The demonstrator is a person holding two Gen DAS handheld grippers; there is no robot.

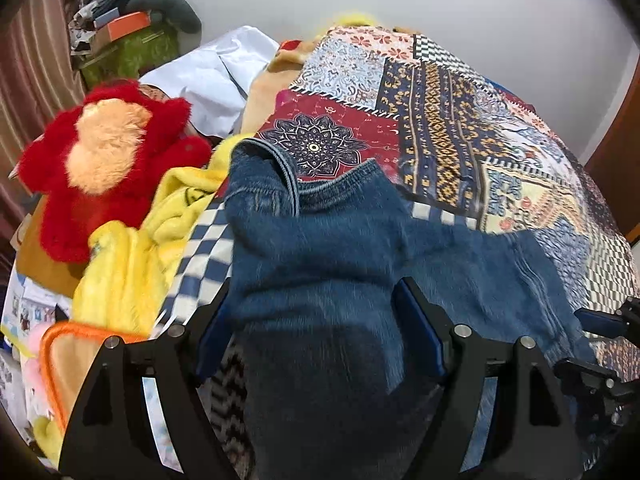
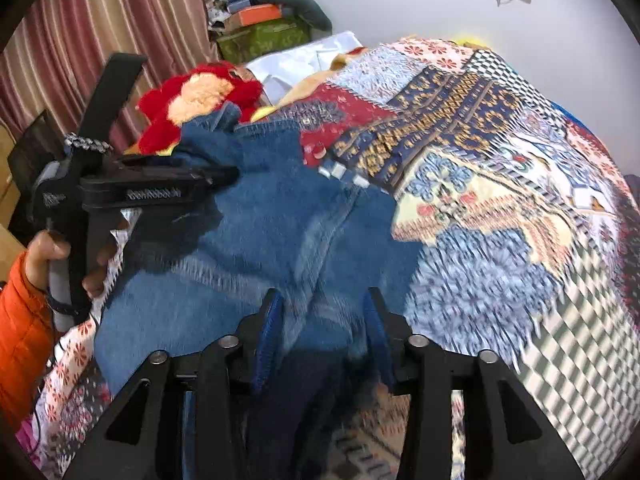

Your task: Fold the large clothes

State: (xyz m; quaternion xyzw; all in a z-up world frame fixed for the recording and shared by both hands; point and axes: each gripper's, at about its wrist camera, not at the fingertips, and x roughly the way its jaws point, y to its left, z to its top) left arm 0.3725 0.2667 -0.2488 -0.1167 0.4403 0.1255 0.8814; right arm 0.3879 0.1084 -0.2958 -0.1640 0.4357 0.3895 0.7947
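A pair of blue jeans (image 1: pixel 320 240) lies spread on the patchwork bedspread (image 1: pixel 460 120), waistband toward the far side. My left gripper (image 1: pixel 316 316) is open, its blue-padded fingers (image 1: pixel 416 320) standing wide on either side of a bunched fold of denim. In the right wrist view the jeans (image 2: pixel 280 216) fill the middle. My right gripper (image 2: pixel 324 328) is open over the denim near the centre seam. The left gripper (image 2: pixel 224 174) shows from the side there, held by a hand in an orange sleeve.
A red and peach plush toy (image 1: pixel 108 160) and a yellow blanket (image 1: pixel 132 264) lie left of the jeans. White cloth (image 1: pixel 216 80) and a cluttered green box (image 1: pixel 132 52) stand behind. A striped curtain (image 2: pixel 100 20) hangs at left. The bedspread (image 2: pixel 520 200) extends right.
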